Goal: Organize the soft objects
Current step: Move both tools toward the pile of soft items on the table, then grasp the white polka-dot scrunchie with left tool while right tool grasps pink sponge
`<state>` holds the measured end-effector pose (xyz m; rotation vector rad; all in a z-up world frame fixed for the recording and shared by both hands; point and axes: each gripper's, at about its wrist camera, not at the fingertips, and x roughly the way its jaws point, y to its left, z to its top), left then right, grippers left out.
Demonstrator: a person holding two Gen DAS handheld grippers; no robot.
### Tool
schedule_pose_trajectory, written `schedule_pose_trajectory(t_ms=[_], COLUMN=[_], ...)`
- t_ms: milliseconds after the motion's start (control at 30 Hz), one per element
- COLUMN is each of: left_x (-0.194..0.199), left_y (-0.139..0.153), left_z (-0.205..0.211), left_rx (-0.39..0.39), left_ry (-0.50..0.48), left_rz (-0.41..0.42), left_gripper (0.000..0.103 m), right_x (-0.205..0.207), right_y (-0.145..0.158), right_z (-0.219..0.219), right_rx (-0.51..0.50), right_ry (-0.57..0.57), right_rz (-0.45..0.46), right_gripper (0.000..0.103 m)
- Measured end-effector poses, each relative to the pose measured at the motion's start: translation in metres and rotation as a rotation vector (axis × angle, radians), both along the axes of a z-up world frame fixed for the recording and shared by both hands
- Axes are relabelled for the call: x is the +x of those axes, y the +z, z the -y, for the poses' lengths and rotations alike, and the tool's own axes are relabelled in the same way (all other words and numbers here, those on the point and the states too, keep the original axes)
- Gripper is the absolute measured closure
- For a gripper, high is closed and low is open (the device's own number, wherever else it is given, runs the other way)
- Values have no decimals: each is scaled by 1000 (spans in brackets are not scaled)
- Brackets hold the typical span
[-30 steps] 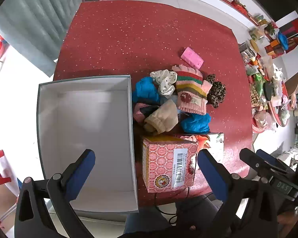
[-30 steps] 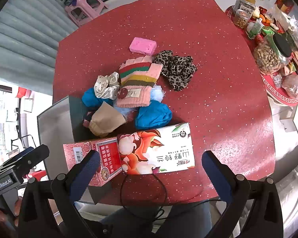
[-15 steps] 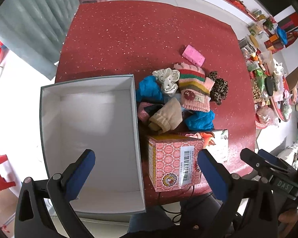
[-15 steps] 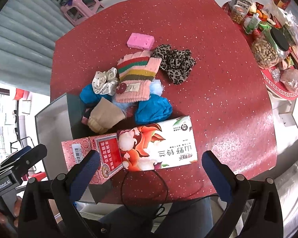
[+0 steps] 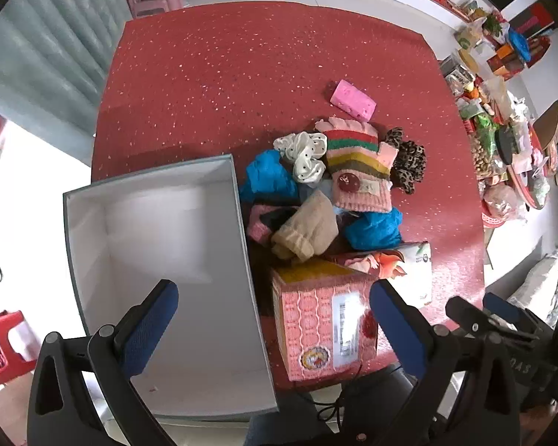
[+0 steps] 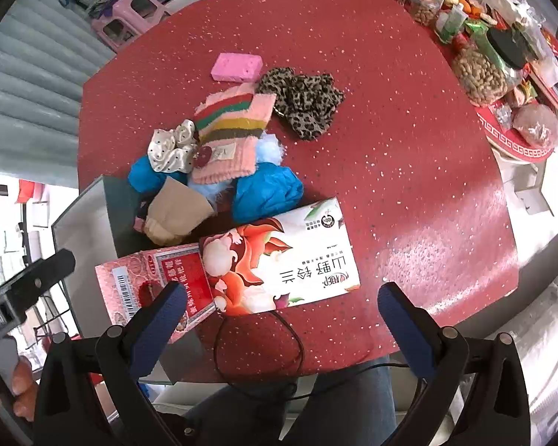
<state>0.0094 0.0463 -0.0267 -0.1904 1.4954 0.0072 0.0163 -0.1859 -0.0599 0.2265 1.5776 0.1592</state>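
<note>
Hovering above the desk's [image 5: 212,85] near edge, the left gripper [image 5: 273,329] and right gripper [image 6: 282,325] are both holding their jaws spread wide, gripping nothing (blue pads bare). The soft pile, topped by a striped glove [image 5: 355,165], is sitting mid-desk beside the open grey box [image 5: 160,282], behind a pink carton [image 5: 320,323].

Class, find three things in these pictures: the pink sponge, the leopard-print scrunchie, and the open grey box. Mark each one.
pink sponge [image 6: 236,67], right wrist view, middle of its top face
leopard-print scrunchie [image 6: 304,102], right wrist view, centre of the bunched fabric
open grey box [image 5: 241,200], left wrist view, its right-hand wall
</note>
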Motion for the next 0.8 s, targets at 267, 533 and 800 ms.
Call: schedule_pose_trajectory(t_ms=[267,533,800], left_x=[32,87,137], left_y=[-21,-57,-113], left_z=[12,27,26], left_rx=[57,239,251], left_ry=[-33,-93,-114], left_rz=[-26,-19,-145], left_gripper=[0,0,0], right_x=[13,64,115], right_y=[-20,-34,-54], right_z=[15,28,30], right_rx=[-5,-23,-12], right_ry=[-17,19,56], right_rz=[-37,-48,-38], right_gripper=[0,0,0])
